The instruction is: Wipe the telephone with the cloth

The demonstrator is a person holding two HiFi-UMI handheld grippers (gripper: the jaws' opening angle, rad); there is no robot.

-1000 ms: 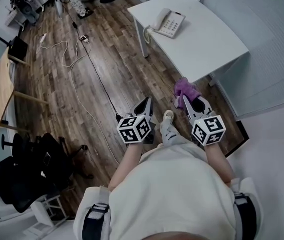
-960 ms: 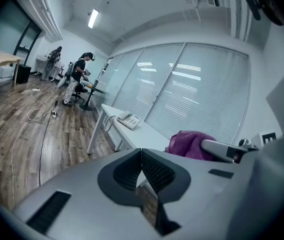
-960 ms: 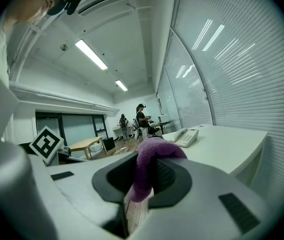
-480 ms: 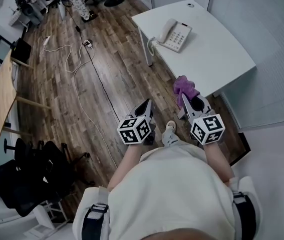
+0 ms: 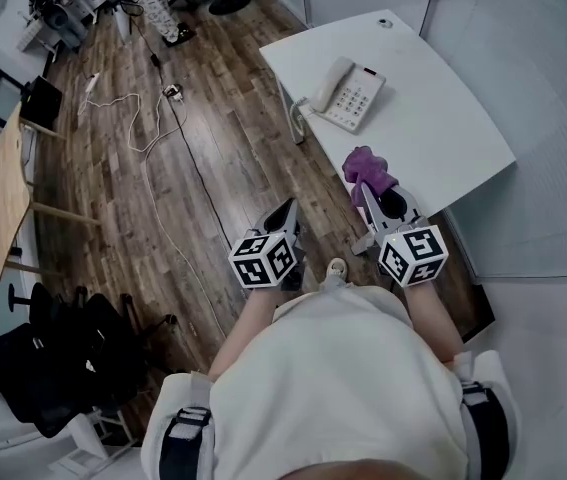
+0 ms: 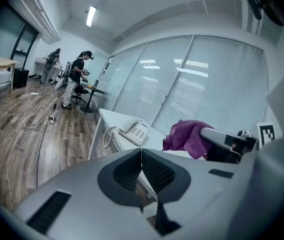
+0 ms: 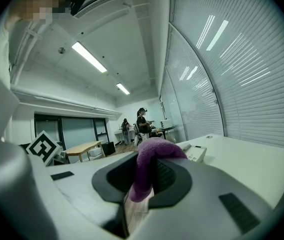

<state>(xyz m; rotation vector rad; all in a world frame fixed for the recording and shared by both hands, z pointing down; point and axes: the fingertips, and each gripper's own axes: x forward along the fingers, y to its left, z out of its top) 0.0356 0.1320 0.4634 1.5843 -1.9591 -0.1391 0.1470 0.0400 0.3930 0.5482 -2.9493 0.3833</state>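
The right gripper clamps the purple cloth; the left gripper is closed, empty; the telephone sits on the white desk, well apart; best to approach squarely, cloth low and flat.

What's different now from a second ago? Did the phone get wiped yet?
The left gripper and right gripper moved nearer the white table, bringing the purple cloth up to its edge. Same as before: right gripper shut on the cloth, left shut and empty, telephone untouched on the table.
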